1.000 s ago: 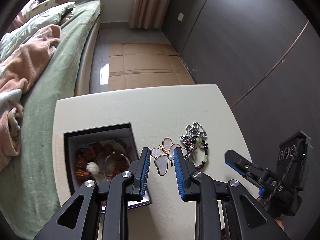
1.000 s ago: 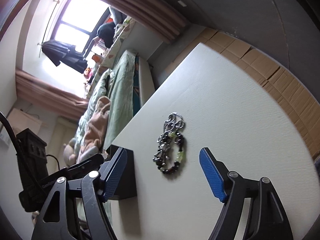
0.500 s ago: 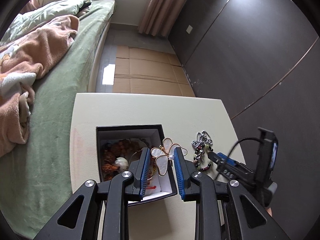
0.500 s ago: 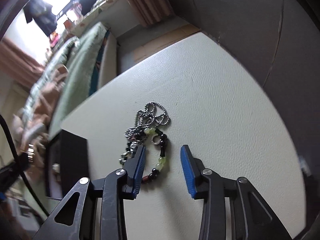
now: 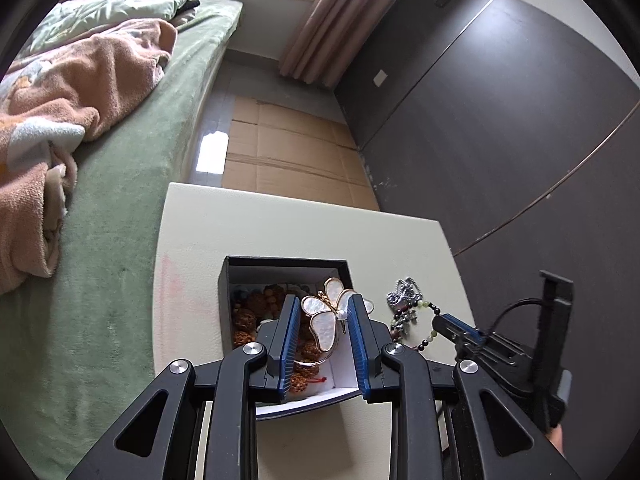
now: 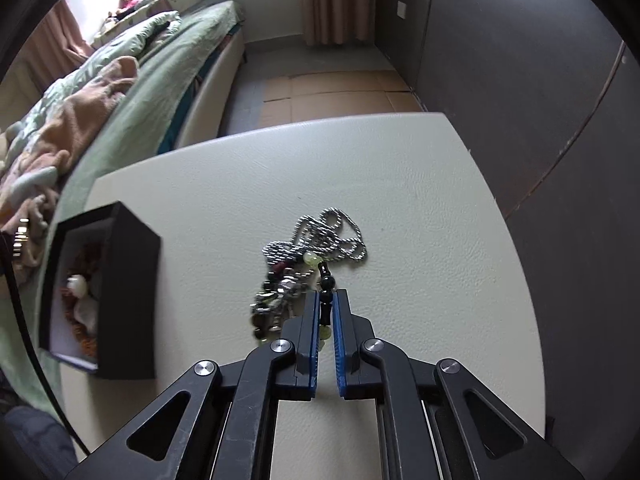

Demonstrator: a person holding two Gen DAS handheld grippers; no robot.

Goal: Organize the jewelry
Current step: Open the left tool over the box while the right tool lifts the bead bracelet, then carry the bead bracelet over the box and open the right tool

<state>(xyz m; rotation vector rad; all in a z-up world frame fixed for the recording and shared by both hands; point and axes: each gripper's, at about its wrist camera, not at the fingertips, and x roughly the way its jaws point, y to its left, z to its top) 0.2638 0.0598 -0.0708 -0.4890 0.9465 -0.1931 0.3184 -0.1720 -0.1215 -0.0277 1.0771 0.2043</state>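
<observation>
The left claw [image 5: 323, 322] grips a butterfly brooch [image 5: 326, 320] above the open black box [image 5: 280, 265] on the surface [image 6: 420, 208]. The right claw [image 6: 325, 312] has just closed on the beaded bracelet [image 6: 326, 280], which is tangled with a silver chain [image 6: 332, 232] beside the box.

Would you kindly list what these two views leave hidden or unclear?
- Left wrist view: the box floor, behind the left tongs and the butterfly brooch.
- Right wrist view: the beaded bracelet, its lower part between the right tongs.
- Right wrist view: the box's contents, cut by its near wall and blurred.
</observation>
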